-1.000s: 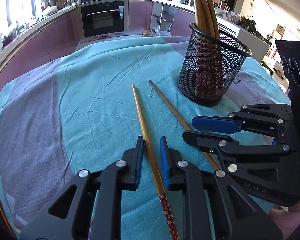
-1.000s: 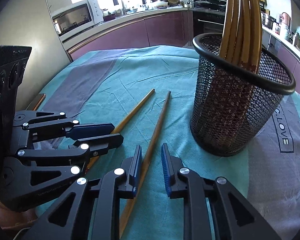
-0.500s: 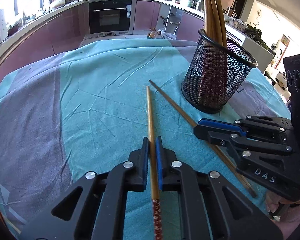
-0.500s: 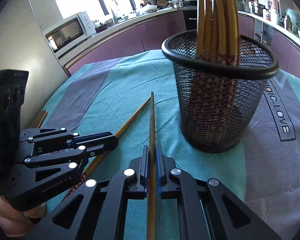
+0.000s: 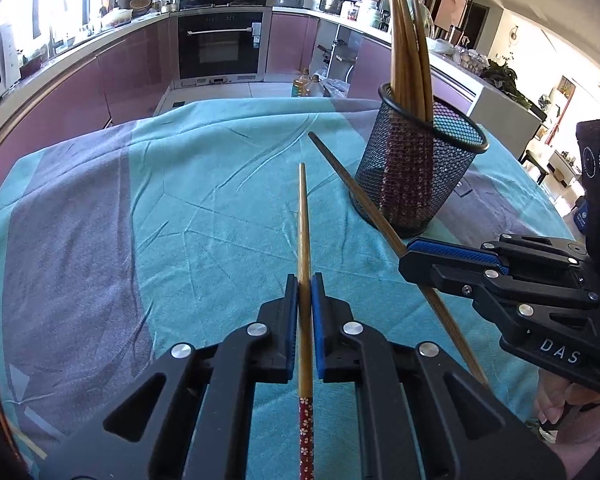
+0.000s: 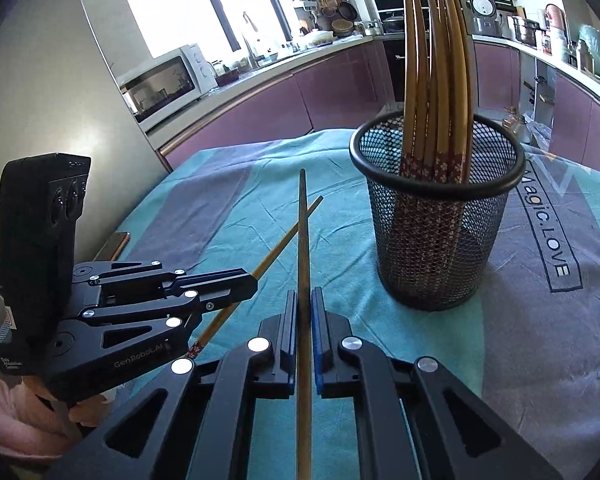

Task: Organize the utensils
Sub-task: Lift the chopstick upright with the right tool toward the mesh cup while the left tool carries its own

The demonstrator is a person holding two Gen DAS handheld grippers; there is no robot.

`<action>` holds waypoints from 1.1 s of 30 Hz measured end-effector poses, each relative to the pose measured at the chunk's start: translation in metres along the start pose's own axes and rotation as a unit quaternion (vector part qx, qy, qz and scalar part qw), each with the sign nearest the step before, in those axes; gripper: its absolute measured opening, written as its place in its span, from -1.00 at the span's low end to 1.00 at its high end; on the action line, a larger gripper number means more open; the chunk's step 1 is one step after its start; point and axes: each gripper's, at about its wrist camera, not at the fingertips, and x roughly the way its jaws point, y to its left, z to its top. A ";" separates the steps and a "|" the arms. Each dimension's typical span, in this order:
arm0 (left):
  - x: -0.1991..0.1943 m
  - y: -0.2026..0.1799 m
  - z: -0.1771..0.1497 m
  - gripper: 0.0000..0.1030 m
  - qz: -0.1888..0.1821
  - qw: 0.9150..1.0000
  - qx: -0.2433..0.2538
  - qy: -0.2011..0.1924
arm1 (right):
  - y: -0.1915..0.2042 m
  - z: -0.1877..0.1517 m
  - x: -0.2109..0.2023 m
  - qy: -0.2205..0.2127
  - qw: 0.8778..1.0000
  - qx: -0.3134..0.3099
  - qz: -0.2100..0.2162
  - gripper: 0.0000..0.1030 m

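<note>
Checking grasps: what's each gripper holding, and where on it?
Left gripper: lighter chopstick, clamped mid-shaft above its red patterned end. Right gripper: darker chopstick, mid-shaft.

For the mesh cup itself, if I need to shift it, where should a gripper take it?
Grip the mesh cup by its solid black rim on the near side, one finger inside and one outside, coming down from above. The chopsticks in it lean toward the far side, so the near rim looks free; the mesh wall is too wide to span.
</note>
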 end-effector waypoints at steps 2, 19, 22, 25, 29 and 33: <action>-0.005 -0.001 0.001 -0.85 -0.004 1.000 0.001 -0.005 | 0.000 0.000 -0.004 -0.006 1.000 0.000 0.002 -0.89; -0.050 -0.013 0.007 -0.85 -0.033 0.998 0.009 -0.045 | -0.002 0.000 -0.038 -0.052 0.998 -0.006 0.017 -0.89; -0.057 -0.015 0.007 -0.86 -0.036 0.998 0.011 -0.051 | -0.004 0.001 -0.043 -0.058 0.998 -0.005 0.018 -0.89; -0.062 -0.018 0.008 -0.85 -0.043 0.998 0.011 -0.055 | -0.006 0.001 -0.049 -0.064 0.998 -0.004 0.021 -0.89; -0.067 -0.019 0.008 -0.85 -0.047 0.997 0.012 -0.059 | -0.007 0.002 -0.055 -0.073 0.997 -0.002 0.022 -0.89; -0.072 -0.021 0.009 -0.85 -0.053 0.997 0.013 -0.062 | -0.009 0.003 -0.061 -0.080 0.996 0.001 0.025 -0.89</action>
